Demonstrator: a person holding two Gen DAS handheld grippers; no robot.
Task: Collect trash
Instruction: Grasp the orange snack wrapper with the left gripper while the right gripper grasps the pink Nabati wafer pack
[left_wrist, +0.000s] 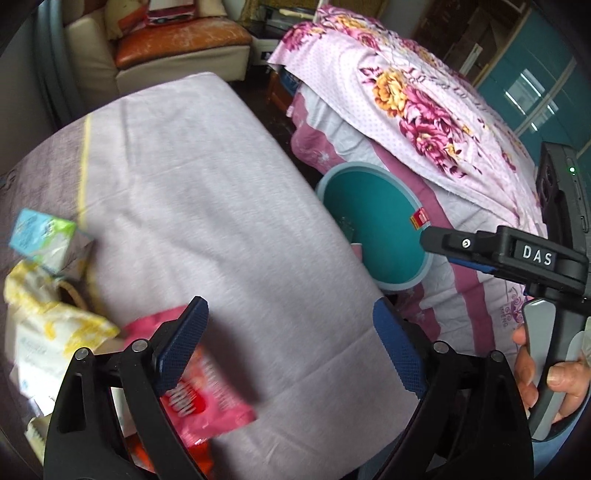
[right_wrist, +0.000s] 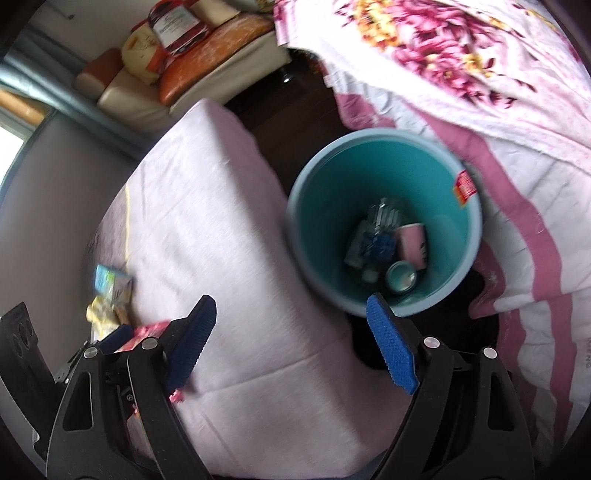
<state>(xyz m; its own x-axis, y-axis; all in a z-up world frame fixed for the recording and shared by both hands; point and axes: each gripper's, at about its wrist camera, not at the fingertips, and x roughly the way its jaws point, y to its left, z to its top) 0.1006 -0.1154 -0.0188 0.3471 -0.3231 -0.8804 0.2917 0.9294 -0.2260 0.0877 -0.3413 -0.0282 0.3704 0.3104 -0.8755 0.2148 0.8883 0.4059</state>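
Blue-padded left tongs (left_wrist: 290, 347) stand wide and empty above one pink snack wrapper (left_wrist: 207, 384) on the lilac-covered desk (left_wrist: 207, 206); right tongs (right_wrist: 291, 343) gape empty too. One blue carton (left_wrist: 44, 236) and one yellow packet (left_wrist: 48, 328) lie nearby. One teal bin (right_wrist: 384, 229), beside the floral bed (right_wrist: 517, 92), holds several discarded pieces.

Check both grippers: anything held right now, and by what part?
Nothing is held. The left gripper and right gripper both stand open with nothing between the pads. The pink wrapper lies on the table.
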